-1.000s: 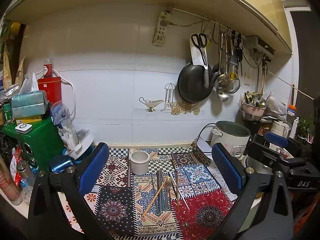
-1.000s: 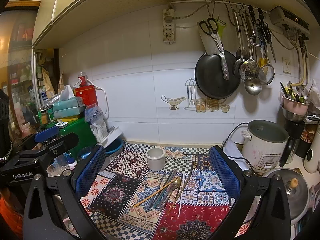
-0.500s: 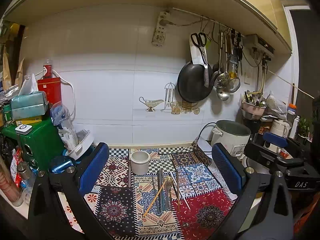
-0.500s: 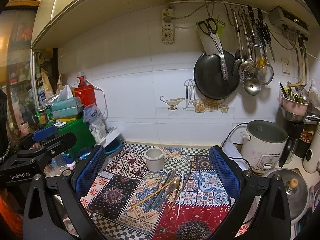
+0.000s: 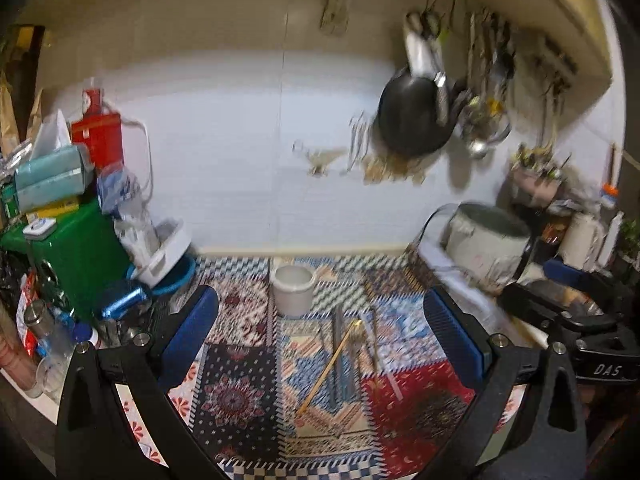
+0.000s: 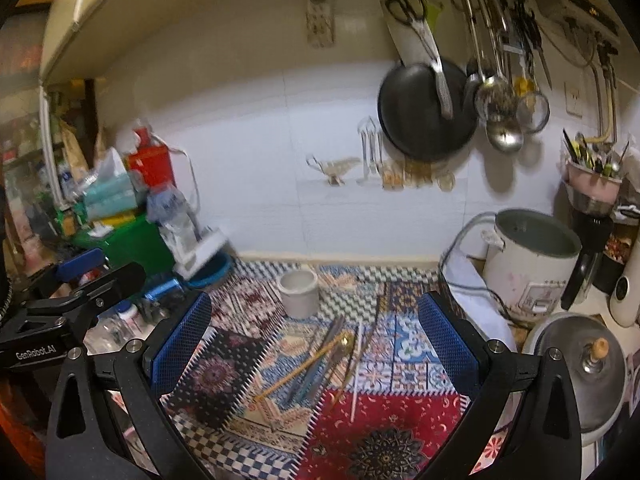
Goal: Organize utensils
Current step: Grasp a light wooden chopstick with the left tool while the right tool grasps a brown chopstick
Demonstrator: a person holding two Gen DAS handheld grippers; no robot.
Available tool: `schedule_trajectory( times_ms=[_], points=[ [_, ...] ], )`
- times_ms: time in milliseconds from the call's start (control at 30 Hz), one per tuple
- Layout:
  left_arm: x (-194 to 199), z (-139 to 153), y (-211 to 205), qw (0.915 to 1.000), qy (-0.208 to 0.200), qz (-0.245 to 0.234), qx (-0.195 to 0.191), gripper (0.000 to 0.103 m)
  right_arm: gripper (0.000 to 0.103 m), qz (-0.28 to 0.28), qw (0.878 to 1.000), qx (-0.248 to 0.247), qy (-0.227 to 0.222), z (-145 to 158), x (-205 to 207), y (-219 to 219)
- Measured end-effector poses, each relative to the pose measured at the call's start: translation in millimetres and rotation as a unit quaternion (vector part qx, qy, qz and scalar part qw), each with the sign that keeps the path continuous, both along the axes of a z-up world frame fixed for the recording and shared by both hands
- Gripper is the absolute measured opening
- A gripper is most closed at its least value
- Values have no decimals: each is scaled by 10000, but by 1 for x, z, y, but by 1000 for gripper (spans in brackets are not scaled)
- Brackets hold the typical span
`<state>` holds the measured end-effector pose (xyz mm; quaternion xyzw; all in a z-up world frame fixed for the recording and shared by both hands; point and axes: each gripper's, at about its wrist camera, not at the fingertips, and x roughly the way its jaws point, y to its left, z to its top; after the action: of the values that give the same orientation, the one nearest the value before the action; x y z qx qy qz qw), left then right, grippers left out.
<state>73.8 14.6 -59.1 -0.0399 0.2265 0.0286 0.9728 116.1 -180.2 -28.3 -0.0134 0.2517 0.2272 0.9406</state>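
Observation:
A pile of loose utensils lies on a patterned mat: a yellow chopstick, grey metal pieces, a gold spoon, a white stick. A white ceramic cup stands upright just behind them. My left gripper is open and empty, above and in front of the pile. In the right wrist view the utensils, the cup and the mat show again. My right gripper is open and empty, held above the pile. Each gripper's body shows at the edge of the other view.
A green box with tissues and clutter stands left. A rice cooker and a pot lid sit right. A black pan, scissors and ladles hang on the white wall. A blue bowl sits left of the mat.
Both views have tilted down and moved closer to the mat, with motion blur. The utensils and cup sit larger and lower in view. Both grippers stay open.

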Motion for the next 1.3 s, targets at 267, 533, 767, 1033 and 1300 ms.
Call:
schedule_trajectory(
  times_ms=[267,533,767,1033,1300],
  points=[
    [62,-79,9,9927,1182,237,-109,103,103,-211,9937,-514,975,-65,52,5],
    [123,-156,15,9715,2329,435,-71,103,103,-381,9727,-830,2135,-132,106,-4],
    [165,-195,1,9606,2773,-12,-189,100,101,-454,9535,-965,2820,-180,145,-12],
    [220,-226,-14,9468,3189,-389,-199,75,91,-312,9401,-816,3295,-210,184,-13],
    [253,-247,-26,9306,3528,-878,-416,47,76,-89,9333,-649,3530,-225,216,-4]
  ],
)
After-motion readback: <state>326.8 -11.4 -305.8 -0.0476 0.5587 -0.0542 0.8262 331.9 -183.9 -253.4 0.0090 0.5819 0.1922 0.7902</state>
